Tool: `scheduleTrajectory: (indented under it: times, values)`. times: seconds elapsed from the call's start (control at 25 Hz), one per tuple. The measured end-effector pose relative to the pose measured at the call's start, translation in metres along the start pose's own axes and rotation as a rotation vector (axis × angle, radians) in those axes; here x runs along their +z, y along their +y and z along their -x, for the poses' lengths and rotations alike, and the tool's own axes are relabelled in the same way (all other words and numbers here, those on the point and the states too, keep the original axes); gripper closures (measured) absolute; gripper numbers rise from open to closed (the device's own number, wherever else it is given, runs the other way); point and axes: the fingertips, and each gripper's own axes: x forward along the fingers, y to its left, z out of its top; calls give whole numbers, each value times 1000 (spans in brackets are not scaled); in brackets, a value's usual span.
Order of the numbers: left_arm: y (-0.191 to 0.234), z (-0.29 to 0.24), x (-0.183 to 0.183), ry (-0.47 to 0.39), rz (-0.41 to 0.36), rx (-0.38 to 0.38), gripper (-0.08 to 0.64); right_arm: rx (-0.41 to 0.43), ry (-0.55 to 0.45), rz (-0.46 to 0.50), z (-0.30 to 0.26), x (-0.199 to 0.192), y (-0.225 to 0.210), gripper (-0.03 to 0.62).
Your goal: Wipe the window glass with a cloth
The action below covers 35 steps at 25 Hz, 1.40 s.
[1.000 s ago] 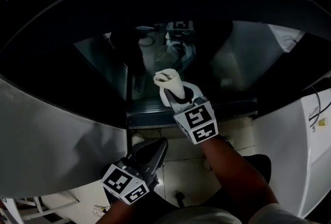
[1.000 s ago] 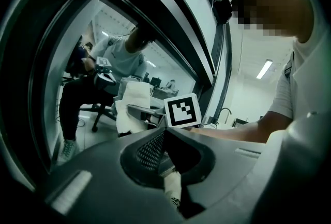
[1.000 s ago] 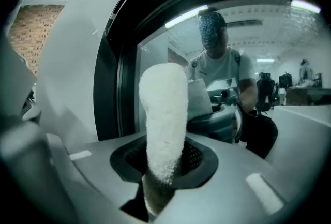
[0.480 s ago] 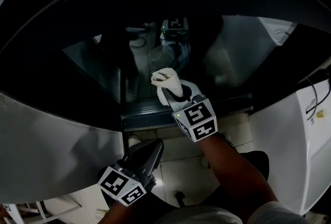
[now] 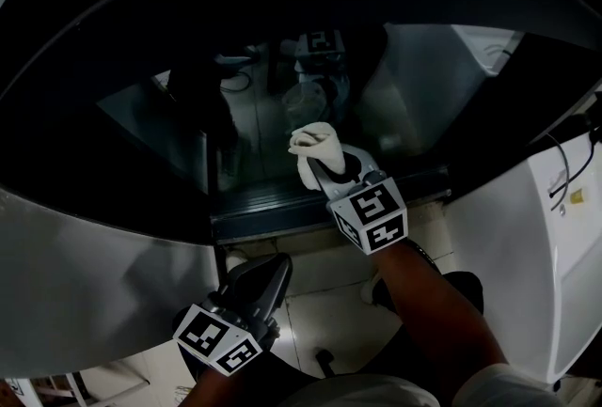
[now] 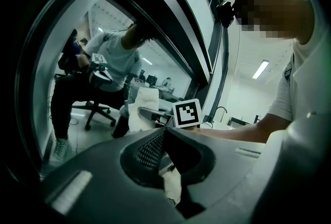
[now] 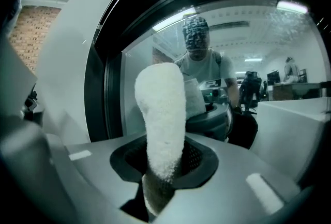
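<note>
A white cloth (image 5: 315, 148) is bunched up against the dark window glass (image 5: 254, 123), low on the pane just above the frame's bottom rail (image 5: 282, 208). My right gripper (image 5: 324, 168) is shut on the cloth, which stands up thick between its jaws in the right gripper view (image 7: 160, 114). The glass (image 7: 243, 52) lies right behind the cloth, full of reflections. My left gripper (image 5: 275, 264) hangs low below the window with its jaws together and nothing in them. In the left gripper view, the left gripper (image 6: 164, 132) points up at the cloth (image 6: 142, 109).
A curved grey wall panel (image 5: 85, 273) runs below the window at left. A white cabinet (image 5: 527, 273) with cables stands at right. Tiled floor (image 5: 329, 283) lies under the grippers. The glass reflects a person on an office chair (image 6: 93, 109).
My right gripper has slid the cloth a little to the right along the bottom of the glass. My left gripper has stayed low and shut.
</note>
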Motion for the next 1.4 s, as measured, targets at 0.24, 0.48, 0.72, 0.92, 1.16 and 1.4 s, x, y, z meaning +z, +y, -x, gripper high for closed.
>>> scheduleTrajectory:
  times: [0.24,0.48,0.72,0.92,1.16,1.4]
  values:
    - [-2,-6,-1,11,-2,-9,543,-25,5,6,12,-3,-20,499]
    - [-29,-25,-3,38,-14,-5,543,-57,-8,-24,47,-7,-66,499]
    - [-15,-17,-8,39,-18,-25,543,-120,-4,-41,52,-17,-83,499]
    - [-15,-16,-10,44,-24,-36,543,-150,4,-21,61,-21,-100,499]
    - [-36,-31,-9,65,-41,-34,543,-194,-3,-62,89,-26,-141,499]
    - [-46,-38,-12,81,-49,-49,543,-242,-2,-111,107,-37,-170,499]
